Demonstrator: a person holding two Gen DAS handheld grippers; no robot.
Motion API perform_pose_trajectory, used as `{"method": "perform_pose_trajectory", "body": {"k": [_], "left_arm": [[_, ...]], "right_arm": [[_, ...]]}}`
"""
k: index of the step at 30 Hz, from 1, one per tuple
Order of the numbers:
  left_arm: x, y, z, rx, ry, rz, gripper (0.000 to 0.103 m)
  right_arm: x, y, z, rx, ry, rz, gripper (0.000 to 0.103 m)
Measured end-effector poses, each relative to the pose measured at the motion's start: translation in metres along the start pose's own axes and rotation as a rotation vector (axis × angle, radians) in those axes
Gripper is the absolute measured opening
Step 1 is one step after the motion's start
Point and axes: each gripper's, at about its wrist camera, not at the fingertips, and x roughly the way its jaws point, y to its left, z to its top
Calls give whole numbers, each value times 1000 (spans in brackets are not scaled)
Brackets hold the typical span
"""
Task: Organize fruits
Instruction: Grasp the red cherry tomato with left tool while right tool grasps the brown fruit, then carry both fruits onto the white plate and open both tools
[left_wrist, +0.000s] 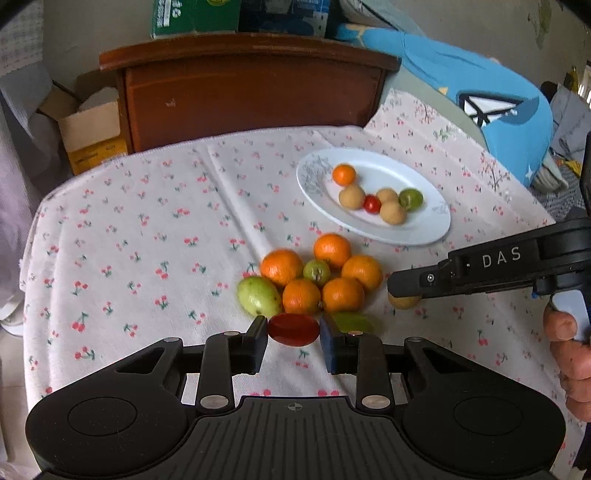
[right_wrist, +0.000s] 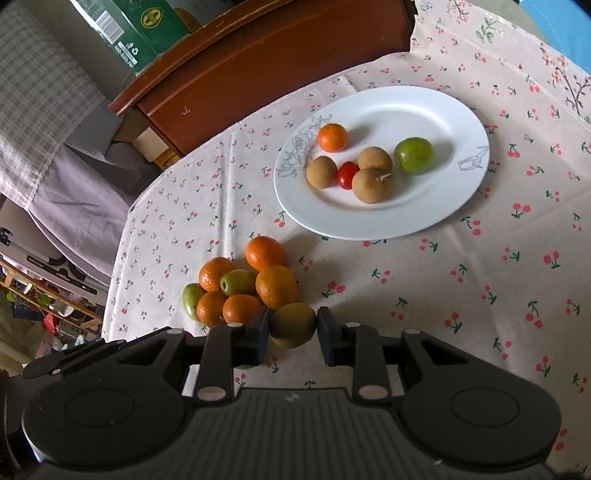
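Two grippers are engaged. My left gripper (left_wrist: 293, 334) is pinching a red tomato (left_wrist: 293, 329) between its pads, on the near side of the fruit pile (left_wrist: 321, 277). My right gripper (right_wrist: 292, 330) is clamped on a brownish round fruit (right_wrist: 293, 325), just beside the pile's right edge. The pile, five oranges with two green fruits, lies on the cherry-print cloth (right_wrist: 424, 280) covering the bench. Beyond the pile stands the white plate (right_wrist: 424, 107), which carries one small orange (right_wrist: 332, 137), three brown fruits, one small red tomato (right_wrist: 347, 175) and one green fruit (right_wrist: 413, 155).
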Motion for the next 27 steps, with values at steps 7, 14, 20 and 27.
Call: {"method": "perform_pose_trajectory", "body": {"k": [7,14,20,27], "left_arm": [[-9,-6,13,-11,-44,-10,28],[-9,-14,28,-25,-70,-22,28],[-6,-21,49,-18,-101,-40,28],[6,-24,75,-38,-114,-57,28]], "right_arm": [[-13,0,10,13,-41,34,28],[-26,-5,22,31,-85,41,28],[-37,-10,34,35,-124,31,28],[-48,-21,58,43,-185,1,28]]}}
